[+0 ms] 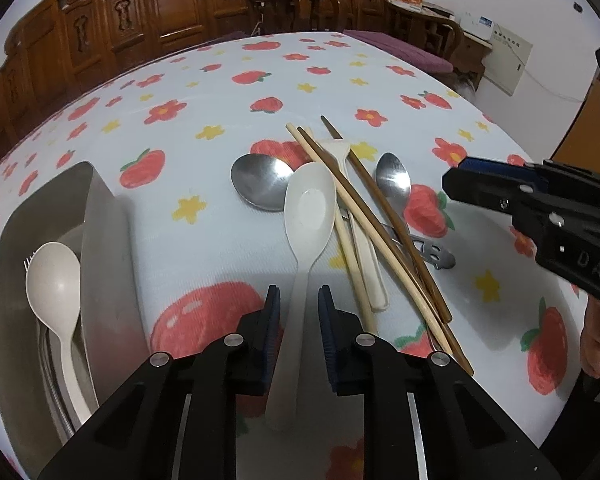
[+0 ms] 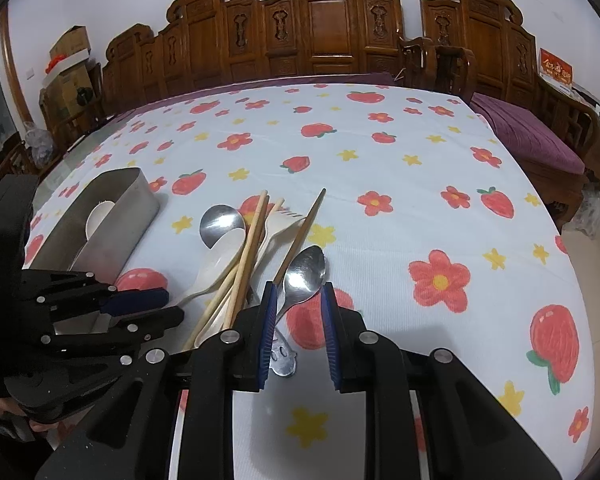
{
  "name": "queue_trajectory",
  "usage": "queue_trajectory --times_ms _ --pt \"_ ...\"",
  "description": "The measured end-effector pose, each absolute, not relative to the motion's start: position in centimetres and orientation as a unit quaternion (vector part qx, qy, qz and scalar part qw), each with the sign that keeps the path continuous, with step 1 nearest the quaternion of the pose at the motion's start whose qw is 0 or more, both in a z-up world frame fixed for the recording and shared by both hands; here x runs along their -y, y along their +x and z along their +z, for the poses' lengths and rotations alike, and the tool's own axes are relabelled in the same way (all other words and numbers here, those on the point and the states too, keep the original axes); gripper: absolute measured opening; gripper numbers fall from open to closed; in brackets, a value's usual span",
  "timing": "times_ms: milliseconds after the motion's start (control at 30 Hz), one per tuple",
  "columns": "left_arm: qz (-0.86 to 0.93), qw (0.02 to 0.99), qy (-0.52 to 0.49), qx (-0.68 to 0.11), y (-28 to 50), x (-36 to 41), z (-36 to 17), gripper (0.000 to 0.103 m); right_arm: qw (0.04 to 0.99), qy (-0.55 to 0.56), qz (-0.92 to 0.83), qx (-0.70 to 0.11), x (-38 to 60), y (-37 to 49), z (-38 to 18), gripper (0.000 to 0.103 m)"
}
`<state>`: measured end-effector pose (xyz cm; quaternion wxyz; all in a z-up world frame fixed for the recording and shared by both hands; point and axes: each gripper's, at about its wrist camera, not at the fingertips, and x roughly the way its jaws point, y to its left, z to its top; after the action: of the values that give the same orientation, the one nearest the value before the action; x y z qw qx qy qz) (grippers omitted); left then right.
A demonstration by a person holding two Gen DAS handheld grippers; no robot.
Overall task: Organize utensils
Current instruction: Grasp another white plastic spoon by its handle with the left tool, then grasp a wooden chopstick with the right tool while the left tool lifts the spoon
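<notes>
A pile of utensils lies mid-table: a white plastic spoon (image 1: 309, 208), two steel spoons (image 1: 260, 182) (image 1: 394, 178), a white fork (image 1: 346, 152) and several chopsticks (image 1: 380, 236). My left gripper (image 1: 299, 300) is open, its fingers either side of the white spoon's handle, not closed on it. My right gripper (image 2: 298, 300) is open above the small steel spoon (image 2: 305, 272), whose handle runs between the fingers. The left gripper also shows in the right wrist view (image 2: 156, 308). A steel tray (image 1: 100, 240) at the left holds a beige spoon (image 1: 54, 280) and a fork.
The table wears a white cloth (image 2: 420, 184) with strawberries and flowers. Carved wooden chairs (image 2: 328, 36) line the far side. A bench with a purple cushion (image 2: 528, 136) stands at the right. Cardboard boxes (image 2: 70, 56) are stacked far left.
</notes>
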<state>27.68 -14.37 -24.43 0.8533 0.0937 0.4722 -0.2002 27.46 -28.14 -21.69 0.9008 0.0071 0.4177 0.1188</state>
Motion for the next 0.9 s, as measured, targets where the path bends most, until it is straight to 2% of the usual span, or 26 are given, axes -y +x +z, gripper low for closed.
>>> queue_trajectory --times_ms 67,100,600,633,700,900 --pt "-0.195 0.855 0.099 -0.470 27.7 14.4 -24.5 0.008 0.900 0.004 0.121 -0.419 28.0 27.4 -21.7 0.025" --pt "-0.197 0.855 0.098 -0.470 27.7 14.3 -24.5 0.007 0.900 0.003 0.122 -0.420 27.9 27.4 -21.8 0.025" --pt "-0.201 0.872 0.077 -0.439 26.3 12.3 -21.6 0.007 0.890 0.001 0.166 -0.426 25.5 27.5 -22.6 0.025" --pt "-0.202 0.873 0.077 -0.436 26.2 12.2 -21.3 0.007 0.888 0.002 0.168 -0.428 25.4 27.6 -22.8 0.024" --pt "-0.203 0.875 0.073 -0.433 25.9 12.0 -20.9 0.007 0.886 0.001 0.170 -0.431 25.2 27.8 -23.1 0.016" --pt "-0.204 0.878 0.066 -0.428 25.7 11.3 -20.3 0.007 0.882 -0.003 0.165 -0.442 24.7 28.5 -23.9 0.012"
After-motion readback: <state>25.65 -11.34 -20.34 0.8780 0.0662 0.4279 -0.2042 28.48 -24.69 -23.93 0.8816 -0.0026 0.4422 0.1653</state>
